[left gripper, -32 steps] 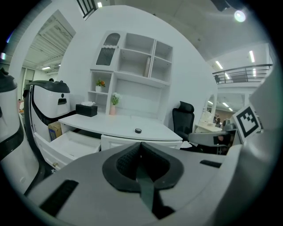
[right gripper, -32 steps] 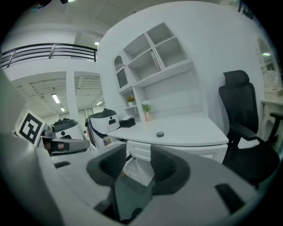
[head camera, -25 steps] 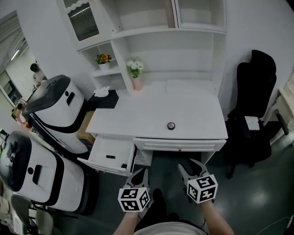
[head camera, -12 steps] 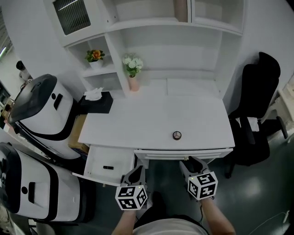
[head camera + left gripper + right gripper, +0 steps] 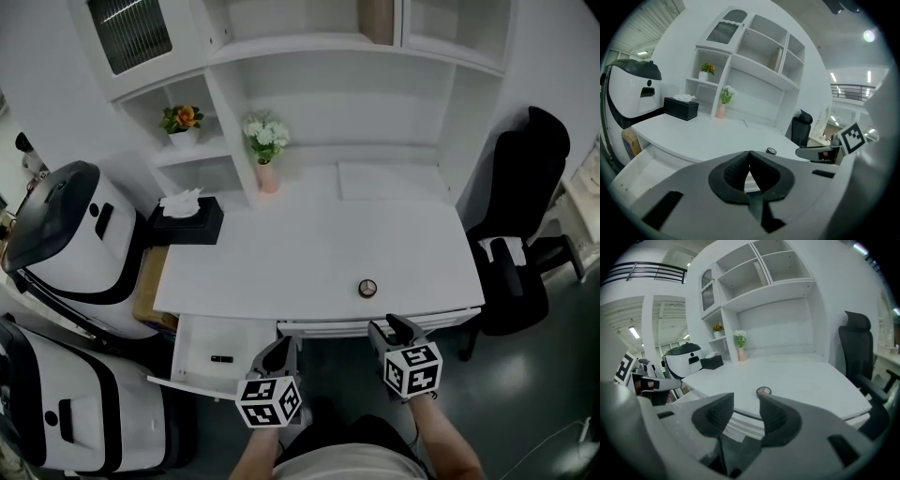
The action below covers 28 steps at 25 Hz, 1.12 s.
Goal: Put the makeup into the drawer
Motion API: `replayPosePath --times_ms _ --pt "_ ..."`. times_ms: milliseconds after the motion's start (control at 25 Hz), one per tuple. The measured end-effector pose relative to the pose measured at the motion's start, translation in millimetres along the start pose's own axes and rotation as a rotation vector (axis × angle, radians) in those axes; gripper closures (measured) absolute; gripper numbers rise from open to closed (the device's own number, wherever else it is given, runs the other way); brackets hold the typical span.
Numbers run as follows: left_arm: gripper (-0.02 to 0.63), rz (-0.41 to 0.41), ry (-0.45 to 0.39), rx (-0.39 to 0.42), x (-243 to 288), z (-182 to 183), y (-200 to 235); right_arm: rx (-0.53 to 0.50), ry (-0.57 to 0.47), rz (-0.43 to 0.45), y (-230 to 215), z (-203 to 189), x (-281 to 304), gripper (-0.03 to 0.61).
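The makeup [image 5: 367,288] was a small round compact, dark around the rim with a pale tan centre. It lay flat on the white desk [image 5: 281,253] close to the front edge, just ahead of your right gripper [image 5: 395,328] and apart from it. The drawer [image 5: 192,361] stood pulled out under the desk's left end, well to the left of the makeup.

Your left gripper [image 5: 281,348] had its jaws together, the dark pads meeting at their tips with nothing caught between them. Your right gripper's jaws stood partly apart, with a clear gap between the ribbed pads and nothing in it. The makeup sat beyond that gap on the desk, untouched.

Only the head view looked down onto the drawer's floor, where a small dark item [image 5: 221,358] lay. There the marker cubes [image 5: 270,401] covered much of both grippers, so the jaws read best in the two gripper views. The right gripper view showed the makeup's tan centre, while the left gripper view gave it only as a small dark disc seen nearly edge-on. Each gripper view also caught the other gripper at its side.
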<state>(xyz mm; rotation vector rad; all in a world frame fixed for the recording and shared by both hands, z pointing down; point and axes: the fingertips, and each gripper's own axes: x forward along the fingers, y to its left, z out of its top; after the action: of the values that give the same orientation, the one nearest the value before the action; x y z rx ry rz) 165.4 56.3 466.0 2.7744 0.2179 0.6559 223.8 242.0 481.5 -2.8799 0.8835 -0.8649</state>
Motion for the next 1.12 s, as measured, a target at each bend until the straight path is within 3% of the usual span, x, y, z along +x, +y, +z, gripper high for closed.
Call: replayPosePath --times_ms 160,400,1120 --pt "0.611 0.003 0.006 -0.003 7.6 1.8 5.3 -0.015 0.023 -0.007 -5.8 3.0 13.3 0.423" --pt "0.612 0.033 -0.004 -0.003 18.6 10.9 8.9 -0.036 0.069 0.013 -19.3 5.4 33.1 0.362" --pt "0.611 0.207 -0.004 -0.079 44.6 18.1 30.7 -0.215 0.245 0.097 -50.2 -4.7 112.8 0.337"
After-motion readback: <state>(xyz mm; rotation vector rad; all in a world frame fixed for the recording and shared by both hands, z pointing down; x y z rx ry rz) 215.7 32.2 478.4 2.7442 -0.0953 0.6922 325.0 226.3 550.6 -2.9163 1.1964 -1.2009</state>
